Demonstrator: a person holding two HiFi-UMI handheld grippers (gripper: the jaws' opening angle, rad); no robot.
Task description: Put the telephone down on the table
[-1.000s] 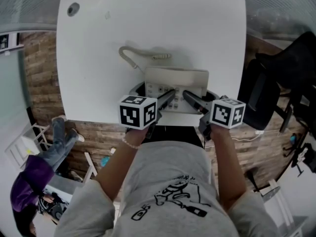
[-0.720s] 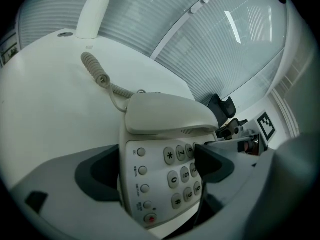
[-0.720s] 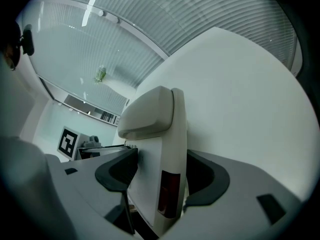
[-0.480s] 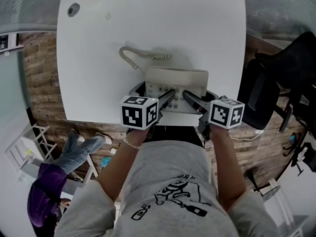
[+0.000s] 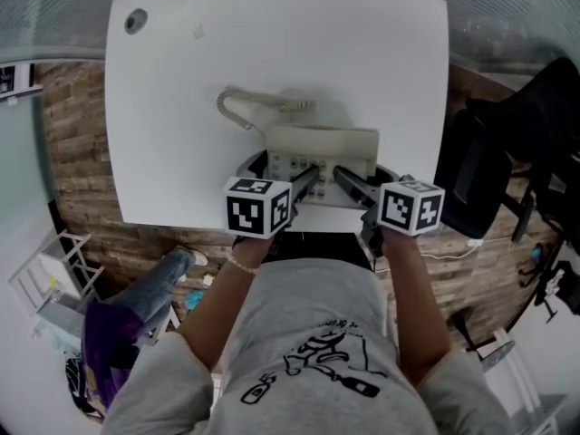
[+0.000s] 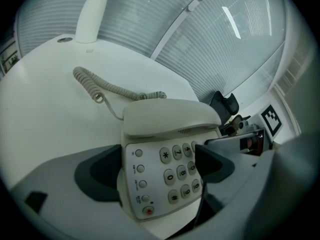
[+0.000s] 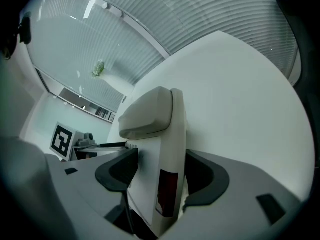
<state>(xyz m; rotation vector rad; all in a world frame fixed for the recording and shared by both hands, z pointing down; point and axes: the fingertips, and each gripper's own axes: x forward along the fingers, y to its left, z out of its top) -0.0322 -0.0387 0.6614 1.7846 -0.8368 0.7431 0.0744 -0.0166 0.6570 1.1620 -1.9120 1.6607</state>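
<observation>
In the head view, a white, smooth desk with rounded corners carries a cream plastic push-button telephone at its near edge. Part of the wedge-shaped body overhangs that edge, and we cannot tell whether its underside rests on the surface. A cream coiled cord curls away from it across the desk. The left gripper and the right gripper, each bearing a cube with black-and-white square markers, meet the near end of the telephone from either side.

In the left gripper view, the telephone fills the middle, with its rounded handset lying in the cradle above rows of small oval keys. The left gripper has its dark, matte, scooped jaws pinching the keypad end, one at each side. The springy cord trails over the desk towards a white tapering post.

In the right gripper view, we see the telephone edge-on, thin and slab-like, with the handset bulging at its left. The right gripper clamps the slab between its two dark padded jaws.
</observation>
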